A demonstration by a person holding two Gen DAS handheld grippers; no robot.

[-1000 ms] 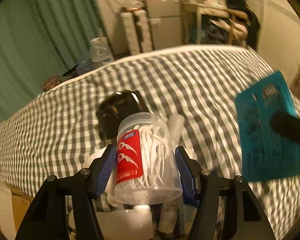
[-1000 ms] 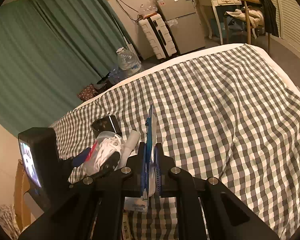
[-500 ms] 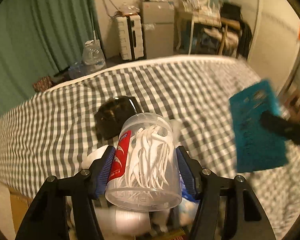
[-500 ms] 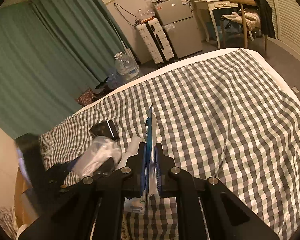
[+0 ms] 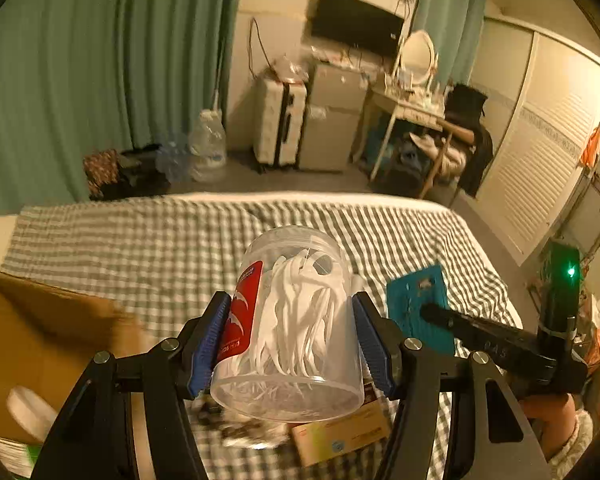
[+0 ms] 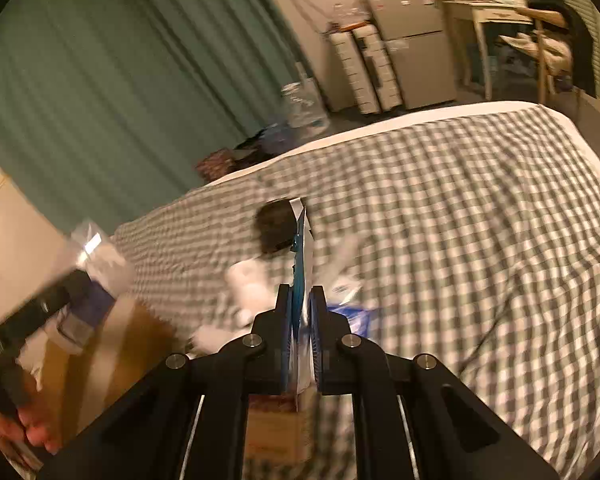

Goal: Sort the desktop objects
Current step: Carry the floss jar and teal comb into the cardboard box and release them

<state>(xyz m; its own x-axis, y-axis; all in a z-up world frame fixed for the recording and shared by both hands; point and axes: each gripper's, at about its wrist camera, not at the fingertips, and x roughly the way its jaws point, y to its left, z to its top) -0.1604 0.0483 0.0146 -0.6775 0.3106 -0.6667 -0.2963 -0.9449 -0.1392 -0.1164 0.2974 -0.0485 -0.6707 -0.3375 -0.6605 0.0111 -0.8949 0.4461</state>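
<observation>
One clear tub point(image 5: 288, 320) of white floss picks

The room was dim under warm yellow light. Both fisheye views bent hard toward black corners. Motion blur smeared the checked bedcover point(image 6: 440, 216), worst in the right wrist view.

Both wrist views look forward, high over the shared checked bed point(image 5: 180, 248).

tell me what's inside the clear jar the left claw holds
White floss picks fill the jar, visible through its clear wall. The red label covers whatever sits behind it.
</observation>
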